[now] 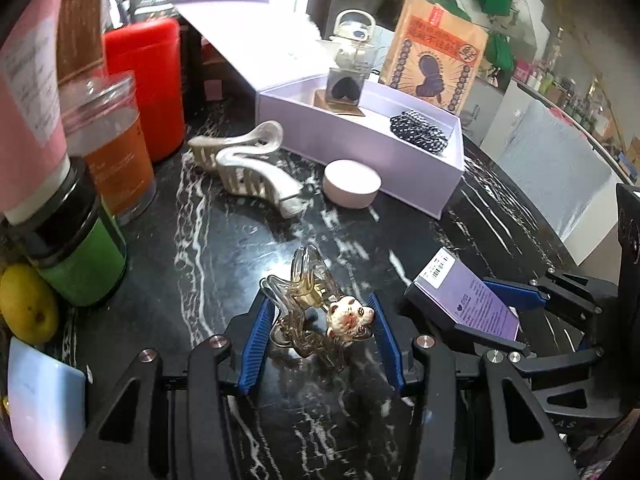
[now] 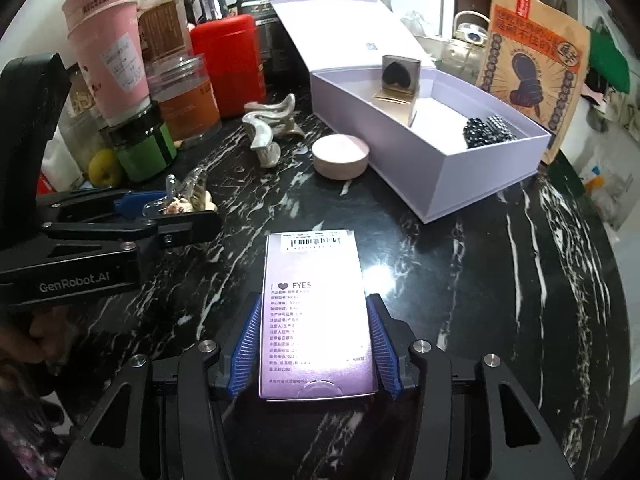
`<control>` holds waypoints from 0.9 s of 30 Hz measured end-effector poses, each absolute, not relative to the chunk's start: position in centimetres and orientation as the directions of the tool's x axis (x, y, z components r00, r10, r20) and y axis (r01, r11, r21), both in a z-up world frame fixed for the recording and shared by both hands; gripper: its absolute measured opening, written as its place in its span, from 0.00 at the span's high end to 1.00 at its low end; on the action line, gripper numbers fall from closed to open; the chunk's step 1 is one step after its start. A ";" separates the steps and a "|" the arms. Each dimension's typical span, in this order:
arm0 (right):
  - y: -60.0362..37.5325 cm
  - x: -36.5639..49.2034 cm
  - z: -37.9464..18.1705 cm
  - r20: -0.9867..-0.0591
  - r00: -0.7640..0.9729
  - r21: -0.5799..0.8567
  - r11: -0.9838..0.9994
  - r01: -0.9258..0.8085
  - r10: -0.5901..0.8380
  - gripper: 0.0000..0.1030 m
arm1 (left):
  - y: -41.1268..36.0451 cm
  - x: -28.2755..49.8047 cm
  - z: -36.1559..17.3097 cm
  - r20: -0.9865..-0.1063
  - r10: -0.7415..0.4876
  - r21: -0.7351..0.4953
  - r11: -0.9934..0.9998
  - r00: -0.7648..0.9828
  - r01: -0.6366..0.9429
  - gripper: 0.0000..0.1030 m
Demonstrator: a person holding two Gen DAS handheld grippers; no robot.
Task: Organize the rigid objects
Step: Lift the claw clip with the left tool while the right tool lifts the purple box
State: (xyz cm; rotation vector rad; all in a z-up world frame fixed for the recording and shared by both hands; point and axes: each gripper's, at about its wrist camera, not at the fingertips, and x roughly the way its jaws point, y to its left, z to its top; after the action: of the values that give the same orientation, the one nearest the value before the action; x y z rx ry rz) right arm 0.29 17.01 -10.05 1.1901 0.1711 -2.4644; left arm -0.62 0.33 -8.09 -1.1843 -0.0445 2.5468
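The left tongs (image 1: 322, 322) grip a clear clip (image 1: 310, 304) just above the table (image 1: 224, 248); the right tongs (image 2: 312, 350) straddle a purple carton (image 2: 316, 312), contact unclear. The springy, uneven clip could twist free; the smooth carton could slip on lifting.

A black, white-veined marble tabletop (image 2: 500, 280) carries an open lilac box (image 2: 460, 168) at two o'clock, a round pink tin (image 2: 340, 156) just beside it, a silver claw clip (image 2: 268, 128) at twelve, and jars (image 2: 184, 96) crowded at ten o'clock.
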 end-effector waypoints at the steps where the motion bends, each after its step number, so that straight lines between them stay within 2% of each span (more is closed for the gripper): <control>1: 17.2 0.4 -9.9 -0.772 -0.562 0.064 -0.915 0.398 -0.299 0.51 | 0.5 -0.7 -8.0 -0.737 0.312 -0.166 -0.943 -0.599 -0.287 0.53; 27: 23.8 3.2 -6.3 -0.734 -0.646 0.080 -0.971 0.223 -0.209 0.51 | 7.9 -1.1 -5.0 -0.729 0.403 -0.161 -0.887 -0.554 -0.433 0.53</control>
State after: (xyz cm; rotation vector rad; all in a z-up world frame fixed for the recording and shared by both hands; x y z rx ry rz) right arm 3.17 23.81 -6.35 1.1796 0.0257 -2.6519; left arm -1.06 7.87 -5.04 -1.1193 0.0509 2.4153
